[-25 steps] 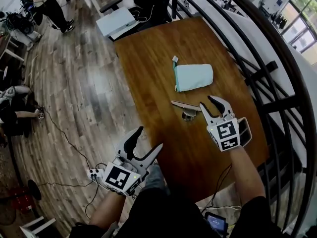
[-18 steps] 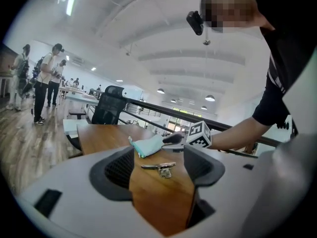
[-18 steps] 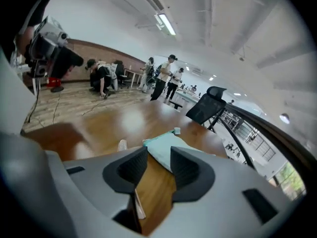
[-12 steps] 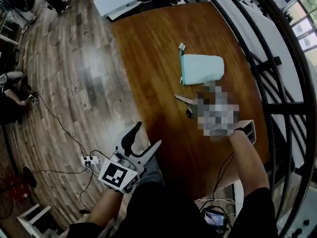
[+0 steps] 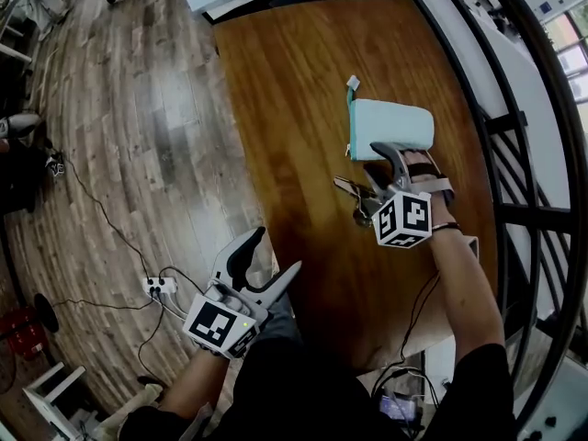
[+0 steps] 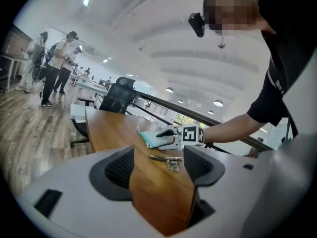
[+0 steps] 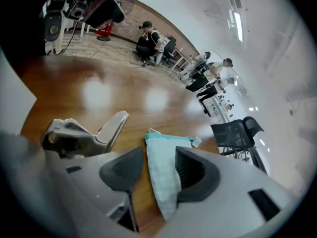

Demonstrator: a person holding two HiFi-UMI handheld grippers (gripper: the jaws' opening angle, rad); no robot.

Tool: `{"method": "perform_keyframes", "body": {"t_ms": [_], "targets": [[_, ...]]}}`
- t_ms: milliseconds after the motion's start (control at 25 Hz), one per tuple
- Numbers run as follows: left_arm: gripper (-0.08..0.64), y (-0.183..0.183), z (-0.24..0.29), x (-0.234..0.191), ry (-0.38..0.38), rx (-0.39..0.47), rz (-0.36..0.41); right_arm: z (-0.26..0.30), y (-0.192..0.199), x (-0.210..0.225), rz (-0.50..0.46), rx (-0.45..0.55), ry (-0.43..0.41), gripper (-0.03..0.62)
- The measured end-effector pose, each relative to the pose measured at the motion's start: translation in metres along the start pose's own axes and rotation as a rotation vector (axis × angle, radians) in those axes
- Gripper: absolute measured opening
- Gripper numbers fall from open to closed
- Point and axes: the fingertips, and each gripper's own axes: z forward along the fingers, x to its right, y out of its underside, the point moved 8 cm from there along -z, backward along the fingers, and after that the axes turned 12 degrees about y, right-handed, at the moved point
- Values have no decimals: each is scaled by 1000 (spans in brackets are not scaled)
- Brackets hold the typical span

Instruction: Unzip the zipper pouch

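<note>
Over on the right side of the wooden table, the mint zipper pouch is lying flat. Its long axis runs across the table, side to side. The darker teal zipper end faces the table's middle and the closed end faces the black railing. The little pull tab pokes out at the far corner of the zipper end.

The right gripper sits over the pouch's near edge. Its tongs are opening with the pouch between them, and they don't look to be pinching it. A metal clip thing lies just beside that gripper, on the table-middle side.

The pouch is close to the railing-side edge, with plenty of bare wood to its left and beyond it. The left gripper hangs off the near edge over the floor, tongs spread, nothing in them.
</note>
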Motion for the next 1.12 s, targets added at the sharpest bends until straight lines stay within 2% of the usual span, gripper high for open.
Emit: {"method": "perform_keyframes", "body": {"t_ms": [240, 360, 400, 640, 840, 1120], "targets": [[319, 5, -6, -13, -22, 16, -23, 15, 1, -9, -67, -43, -36, 151], [319, 7, -8, -15, -27, 6, -28, 15, 3, -14, -46, -57, -35, 20], [319, 7, -9, -15, -27, 5, -29, 13, 3, -13, -28, -55, -25, 5], [319, 3, -13, -10, -28, 6, -29, -6, 2, -3, 42, -51, 19, 0], [319, -5, -13, 6, -2, 5, 7, -30, 4, 7, 67, -51, 65, 0], [318, -14, -20, 35, 58, -2, 50, -79, 8, 31, 209, -36, 181, 0]]}}
